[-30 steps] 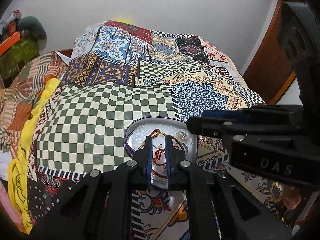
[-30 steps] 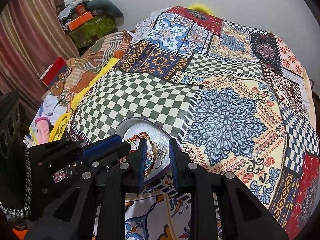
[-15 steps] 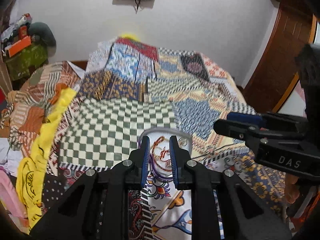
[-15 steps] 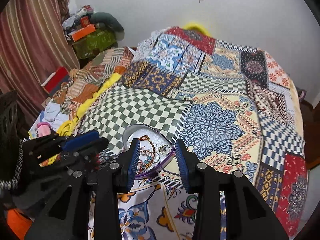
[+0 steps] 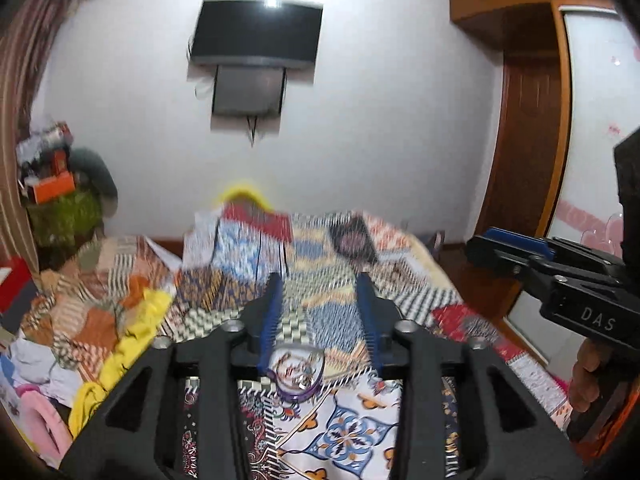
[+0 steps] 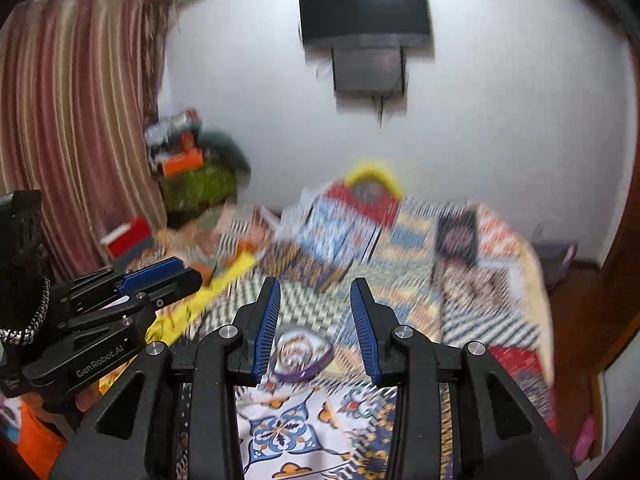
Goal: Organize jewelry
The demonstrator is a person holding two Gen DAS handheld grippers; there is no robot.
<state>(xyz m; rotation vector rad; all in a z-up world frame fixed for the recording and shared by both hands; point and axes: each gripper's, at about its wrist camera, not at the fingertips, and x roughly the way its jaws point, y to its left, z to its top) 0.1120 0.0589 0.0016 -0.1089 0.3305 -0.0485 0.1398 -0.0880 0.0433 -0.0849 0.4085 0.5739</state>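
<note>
A small heart-shaped purple-rimmed dish [image 5: 297, 372] with tangled jewelry in it lies on the patchwork bedspread [image 5: 320, 256]. It also shows in the right wrist view [image 6: 301, 355]. My left gripper [image 5: 322, 300] is open and empty, raised well above and back from the dish. My right gripper [image 6: 316, 300] is open and empty, also held high and back. Each gripper shows at the side of the other's view. Both views are blurred.
A wall TV [image 5: 256, 36] hangs above the bed's far end. Piled clothes and a yellow cloth [image 5: 128, 340] lie along the bed's left side. A striped curtain [image 6: 76, 120] hangs at left, a wooden wardrobe [image 5: 528, 140] stands at right.
Both grippers have lifted up and pulled back from the dish, and both have opened wider. The views now tilt up to the wall and TV. The dish looks smaller and farther.
</note>
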